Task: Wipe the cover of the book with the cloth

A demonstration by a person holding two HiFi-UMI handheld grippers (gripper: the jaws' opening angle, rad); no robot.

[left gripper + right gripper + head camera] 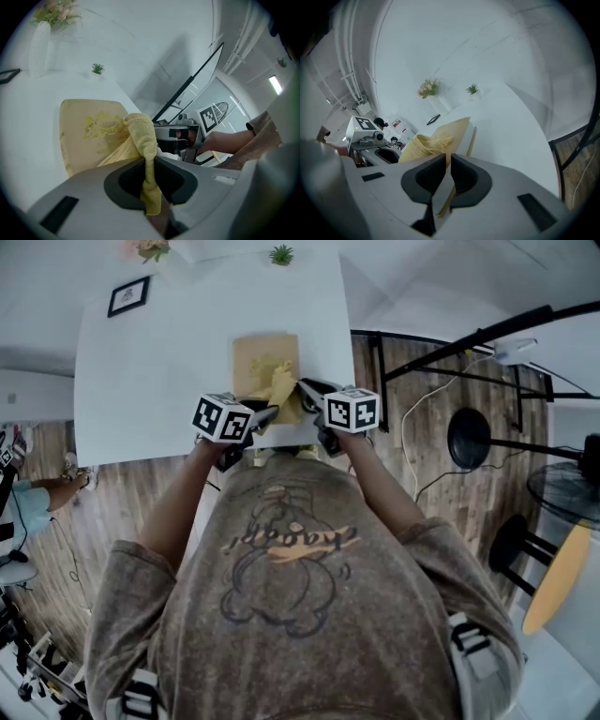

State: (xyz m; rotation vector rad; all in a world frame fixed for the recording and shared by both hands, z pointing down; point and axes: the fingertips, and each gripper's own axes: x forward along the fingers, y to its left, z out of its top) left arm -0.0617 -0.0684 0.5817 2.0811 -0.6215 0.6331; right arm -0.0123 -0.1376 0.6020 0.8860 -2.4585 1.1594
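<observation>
The left tool (150, 164) is clenched on the yellow cloth (140, 133). A narrow strip of the cloth runs down between its two jaws, and the rest bunches up just ahead of the tips. That bunch rests on the tan cover of the book (89, 129). The book lies flat on the white counter (150, 362), straight ahead of this tool and stretching away from it. Gold print on the cover shows just beyond the cloth, to this tool's left.

The right tool (446, 161) sits just beside the left one, on its right. Its jaws stand almost together and clamp the near edge of the book, with a thin pale sheet and a tan edge passing between them. From this tool the book's cover runs forward and a little to the left. The bunched cloth lies on the cover just ahead and left of its tips, with the left tool behind it.

In the head view both tools meet at the near end of the book, close to the near edge of the counter.

Well beyond both tools, at the far side of the counter, stand a vase of flowers (427, 88) and a small green plant (472, 89). A dark picture frame (433, 119) lies nearer, ahead of the book's far end.
</observation>
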